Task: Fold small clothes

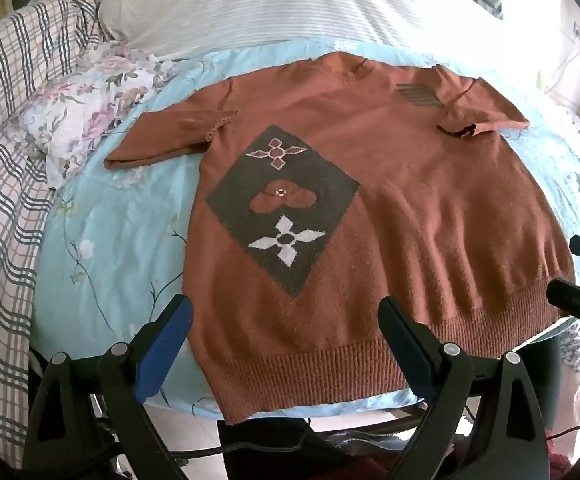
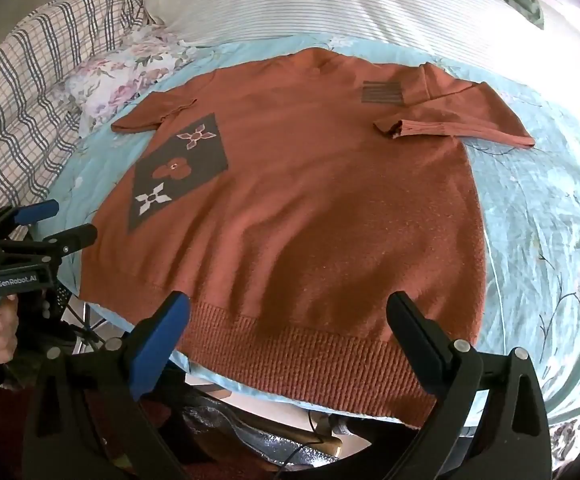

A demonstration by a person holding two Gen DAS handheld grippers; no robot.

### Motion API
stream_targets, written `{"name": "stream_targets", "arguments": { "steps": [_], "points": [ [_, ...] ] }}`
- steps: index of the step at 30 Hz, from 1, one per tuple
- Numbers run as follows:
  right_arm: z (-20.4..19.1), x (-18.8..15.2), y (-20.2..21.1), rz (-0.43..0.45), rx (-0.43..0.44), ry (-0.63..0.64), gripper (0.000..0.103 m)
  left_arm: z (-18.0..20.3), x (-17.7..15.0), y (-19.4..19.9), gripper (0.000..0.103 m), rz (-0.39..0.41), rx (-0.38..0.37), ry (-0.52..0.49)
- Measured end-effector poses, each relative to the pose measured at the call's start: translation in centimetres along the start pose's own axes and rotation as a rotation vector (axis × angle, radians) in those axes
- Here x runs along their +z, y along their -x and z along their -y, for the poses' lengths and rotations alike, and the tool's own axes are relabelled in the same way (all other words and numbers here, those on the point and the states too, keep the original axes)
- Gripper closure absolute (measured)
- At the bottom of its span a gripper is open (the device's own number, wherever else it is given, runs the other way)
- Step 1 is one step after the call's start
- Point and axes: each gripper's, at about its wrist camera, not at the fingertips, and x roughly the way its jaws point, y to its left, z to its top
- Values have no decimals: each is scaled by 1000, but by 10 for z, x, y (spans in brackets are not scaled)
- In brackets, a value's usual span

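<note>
Rust-brown sweater (image 1: 390, 208) lies flat, front up, on a light-blue floral bedspread (image 1: 113, 240); left hand-held gripper (image 1: 285, 336) and right hand-held gripper (image 2: 290, 332) hover released above its ribbed hem.

Rust sweater (image 1: 390, 208) – matt fuzzy knit, ribbed hem, blue sheet (image 1: 113, 240) – smooth, faintly glossy cloth

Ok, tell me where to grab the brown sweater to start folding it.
Take the sweater by its ribbed hem, coming from the near bed edge. It lies flat, hem overhanging toward both open grippers, left gripper and right gripper, so each could probably pinch a hem corner.
</note>
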Motion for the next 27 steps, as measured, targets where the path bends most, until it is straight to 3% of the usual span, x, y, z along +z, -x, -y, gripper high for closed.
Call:
{"name": "stream_targets", "arguments": {
  "steps": [10,27],
  "points": [
    [0,1,0,2,-1,3,4,-2,1,-2,9,-27,-11,-8],
    [3,7,-1,24,7,-9,4,2,4,-7,9,-2,-17,-11]
  ]
}}
